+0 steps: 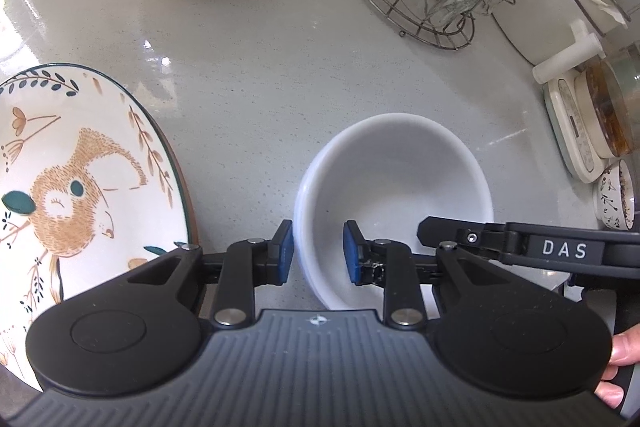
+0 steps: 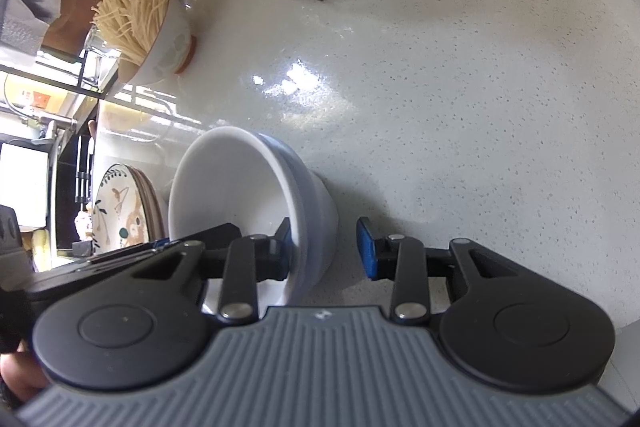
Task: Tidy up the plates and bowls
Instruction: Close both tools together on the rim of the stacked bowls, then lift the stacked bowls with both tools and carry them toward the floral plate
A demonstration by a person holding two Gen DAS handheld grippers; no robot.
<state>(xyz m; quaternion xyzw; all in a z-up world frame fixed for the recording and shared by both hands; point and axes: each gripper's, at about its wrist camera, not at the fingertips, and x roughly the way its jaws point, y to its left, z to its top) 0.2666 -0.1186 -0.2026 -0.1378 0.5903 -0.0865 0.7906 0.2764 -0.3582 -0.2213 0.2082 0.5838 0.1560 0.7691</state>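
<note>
With the stacked white bowls (image 1: 394, 203) on the tabletop (image 1: 260, 75) beside the patterned plates (image 1: 80, 179), the left gripper (image 1: 319, 251) and right gripper (image 2: 329, 251) each straddle the rim, spread, so pinching and lifting comes next.

Near rim of white bowl (image 1: 394, 183) hidden behind left claw (image 1: 319, 253) body. Patterned plate (image 1: 80, 179), left of that claw, cut off by frame edge. Far right of the claw, a jar (image 1: 612, 107) cropped, contents unclear. Pad contact of right claw (image 2: 327, 250) on bowl wall: cannot tell.
</note>
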